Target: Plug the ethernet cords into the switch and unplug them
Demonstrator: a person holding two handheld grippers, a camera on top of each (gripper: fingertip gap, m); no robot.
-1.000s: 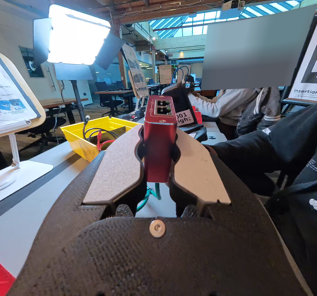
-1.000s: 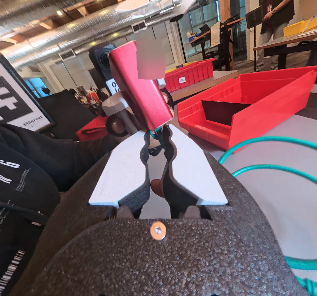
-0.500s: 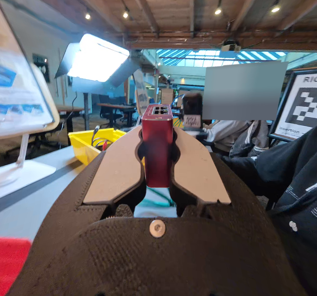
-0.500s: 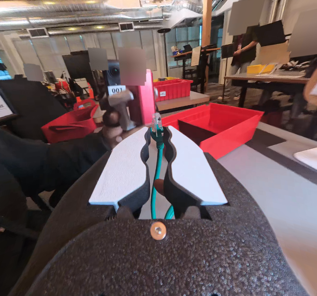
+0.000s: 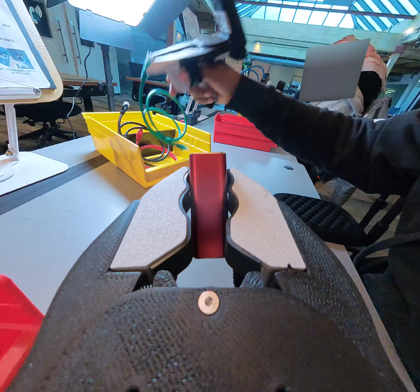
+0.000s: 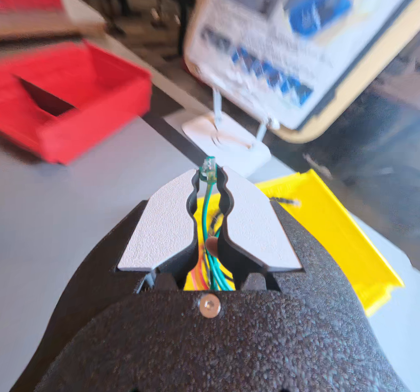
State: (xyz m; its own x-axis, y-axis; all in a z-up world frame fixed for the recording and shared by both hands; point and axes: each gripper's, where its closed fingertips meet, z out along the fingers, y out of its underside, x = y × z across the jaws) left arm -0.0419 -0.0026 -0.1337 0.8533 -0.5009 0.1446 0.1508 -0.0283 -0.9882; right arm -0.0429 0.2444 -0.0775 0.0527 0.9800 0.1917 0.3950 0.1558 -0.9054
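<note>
- The red switch (image 5: pixel 208 204) is clamped upright between the closed jaws of the left gripper (image 5: pixel 208 190).
- Beyond the switch, the green ethernet cord (image 5: pixel 159 117) is seen hanging over the yellow bin (image 5: pixel 127 151), its plug (image 6: pixel 208 169) pinched by the right gripper (image 6: pixel 209 176).
- The cord is judged unplugged; the bin lies directly below it for release.

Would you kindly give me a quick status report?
Left claw shut on red switch. Right claw shut on green cord, over yellow bin. Nothing blocking.
</note>
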